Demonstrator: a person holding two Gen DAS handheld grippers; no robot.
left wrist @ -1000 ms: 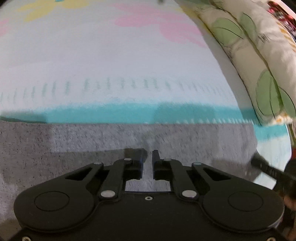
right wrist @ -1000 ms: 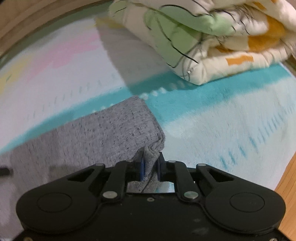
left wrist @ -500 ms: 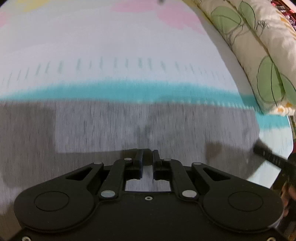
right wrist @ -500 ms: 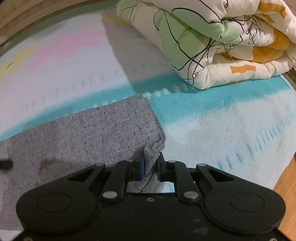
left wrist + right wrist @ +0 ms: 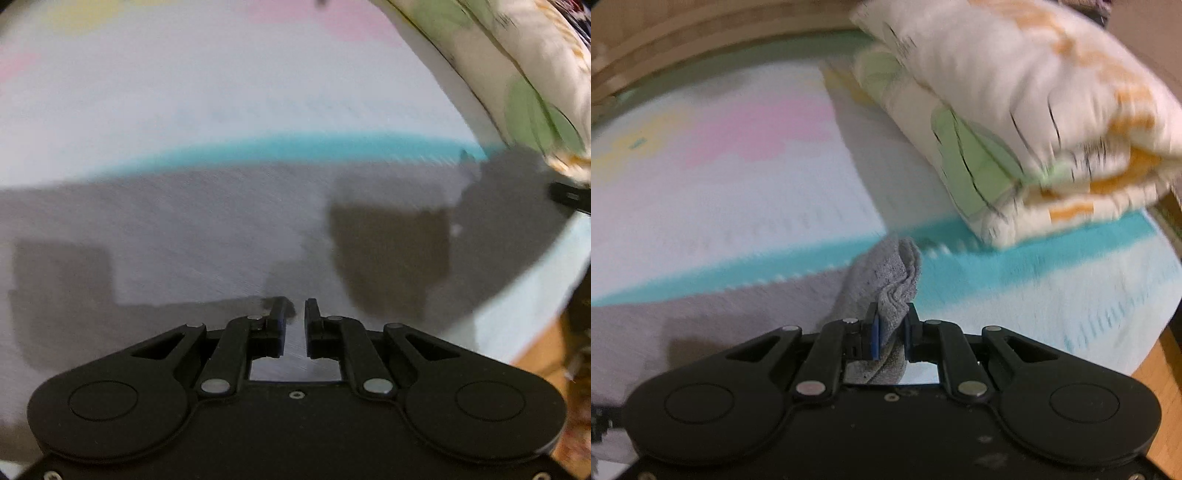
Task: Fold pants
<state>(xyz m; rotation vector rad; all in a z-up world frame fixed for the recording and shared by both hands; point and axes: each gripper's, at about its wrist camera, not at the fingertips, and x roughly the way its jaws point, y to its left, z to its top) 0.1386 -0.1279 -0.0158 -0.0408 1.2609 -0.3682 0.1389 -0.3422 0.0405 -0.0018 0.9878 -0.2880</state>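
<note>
Right wrist view: my right gripper pinches a bunched corner of the grey pants, raised off the pastel blanket near its teal stripe, just short of the folded floral quilt toward the blanket's far right corner. The pants run lengthwise along the stripe, left to right across the blanket. In the blurred left wrist view, my left gripper appears nearly closed on grey fabric, though I cannot be sure the pads grip it.
</note>
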